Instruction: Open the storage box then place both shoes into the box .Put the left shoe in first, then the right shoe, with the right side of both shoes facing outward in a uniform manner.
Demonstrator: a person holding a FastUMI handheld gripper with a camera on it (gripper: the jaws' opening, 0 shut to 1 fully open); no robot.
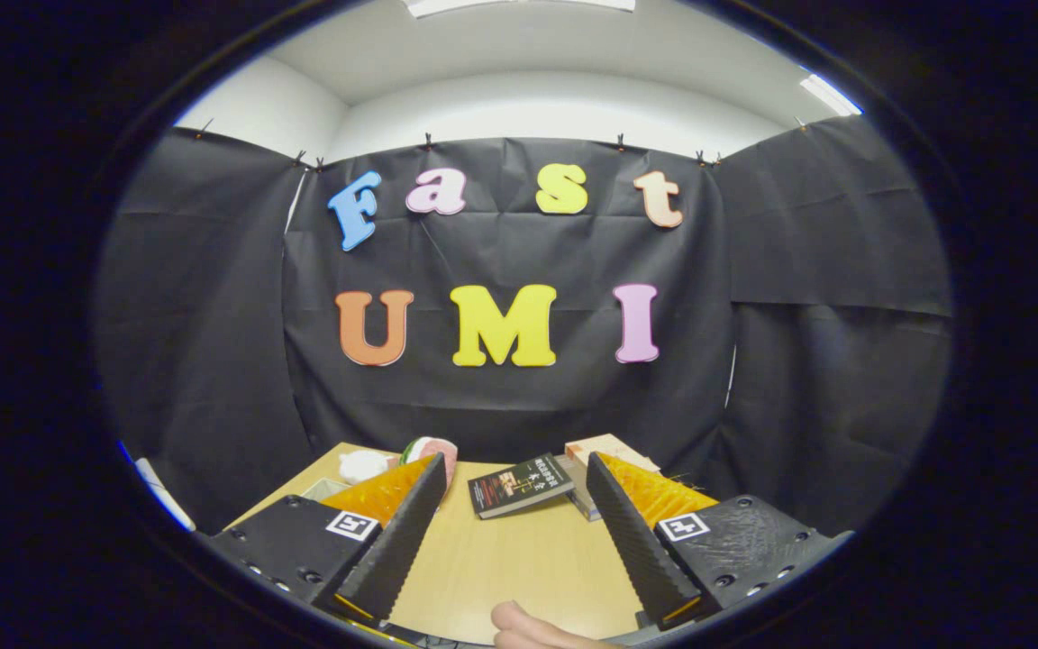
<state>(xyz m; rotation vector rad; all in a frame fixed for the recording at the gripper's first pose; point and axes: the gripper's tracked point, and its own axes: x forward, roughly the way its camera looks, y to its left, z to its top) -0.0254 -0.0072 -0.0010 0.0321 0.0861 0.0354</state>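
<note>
My gripper (516, 478) is held up and level over a wooden table (519, 559), and its two fingers stand wide apart with nothing between them. Bare tabletop lies between the fingers. A pink and white item (429, 448), possibly a shoe, peeks out behind the left fingertip at the table's far side, mostly hidden by the finger.
A dark book (519, 484) lies flat just beyond the fingers, near the far edge. A pale box-like thing (607, 447) sits behind the right fingertip. A white object (364, 465) rests at the far left. Part of a person's hand (528, 629) shows at the near edge.
</note>
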